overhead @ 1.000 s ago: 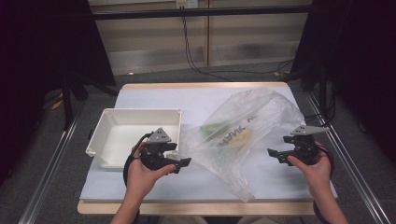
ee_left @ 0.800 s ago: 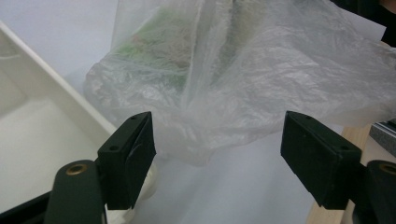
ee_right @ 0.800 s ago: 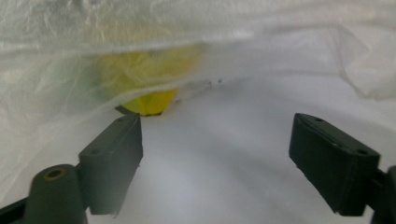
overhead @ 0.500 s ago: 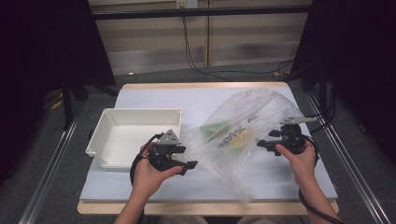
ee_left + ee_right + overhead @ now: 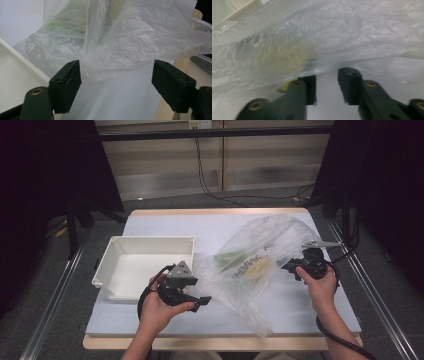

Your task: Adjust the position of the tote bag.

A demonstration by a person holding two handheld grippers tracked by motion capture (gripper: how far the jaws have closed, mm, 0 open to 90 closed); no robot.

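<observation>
A big clear plastic bag [image 5: 255, 270] is lying on the white table [image 5: 165, 222], just right of the white tray [image 5: 142, 262]. Its long side is running from the far right down to the near edge. Something green and yellow is sitting inside it. The left gripper [image 5: 197, 301] is waiting just left of the bag, with its jaws wide apart and holding nothing. The right gripper [image 5: 289, 266] is pushing up against the bag's right side. Its jaws are a little apart and pinching nothing yet. It looks like the nearer one to grab the bag.
</observation>
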